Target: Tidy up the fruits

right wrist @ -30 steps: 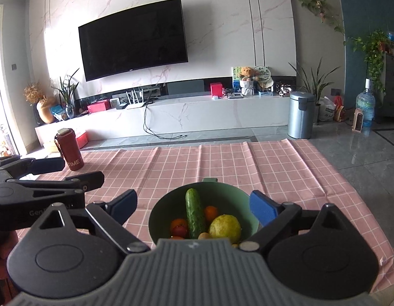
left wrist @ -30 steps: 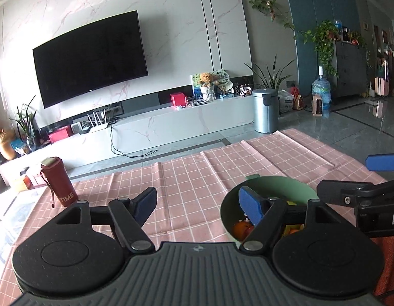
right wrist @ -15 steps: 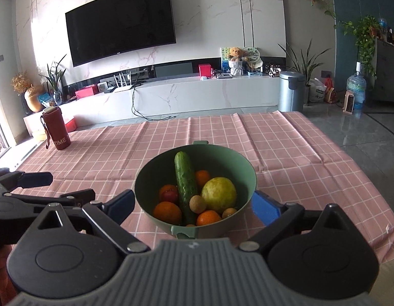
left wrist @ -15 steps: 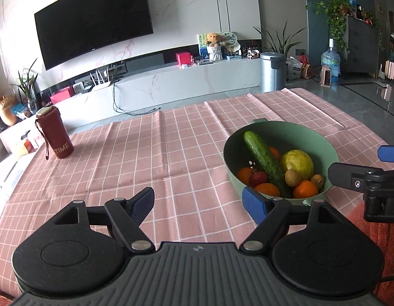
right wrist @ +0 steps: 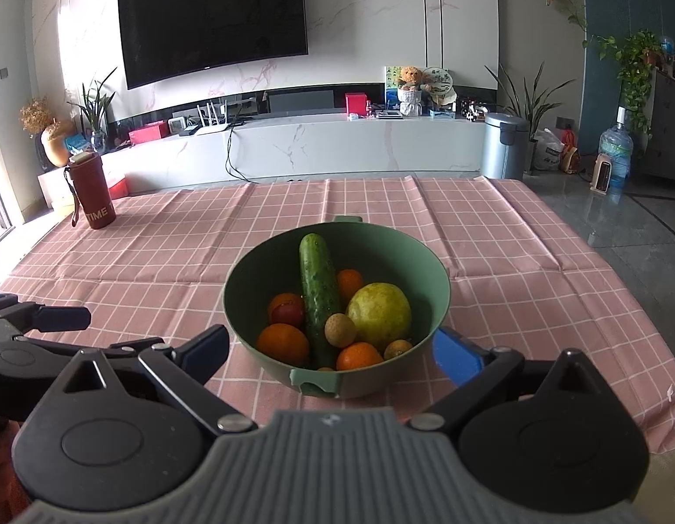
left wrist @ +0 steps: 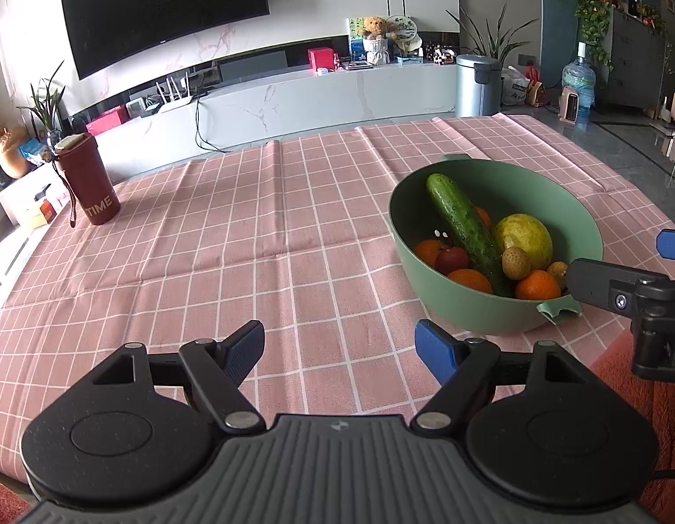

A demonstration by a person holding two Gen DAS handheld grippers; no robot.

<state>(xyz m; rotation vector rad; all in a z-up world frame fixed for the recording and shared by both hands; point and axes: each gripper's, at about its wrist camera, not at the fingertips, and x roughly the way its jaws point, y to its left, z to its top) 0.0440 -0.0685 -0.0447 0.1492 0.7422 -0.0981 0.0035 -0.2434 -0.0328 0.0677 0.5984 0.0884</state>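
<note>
Hovering wide open and empty, the right tool (right wrist: 330, 349) faces the bowl (right wrist: 424, 262) just ahead, left tool (left wrist: 339, 345) likewise; next, probably reaching in for one fruit.

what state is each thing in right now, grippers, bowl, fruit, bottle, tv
left gripper: open, empty, over the bare cloth
right gripper: open, empty, near rim of bowl between its fingers
green bowl: upright on the table, full of produce
cucumber: in the bowl, leaning on the far wall
yellow fruit: in the bowl, whole
red bottle: upright, lid on
tv: off
pink tablecloth: spread, creased
</note>
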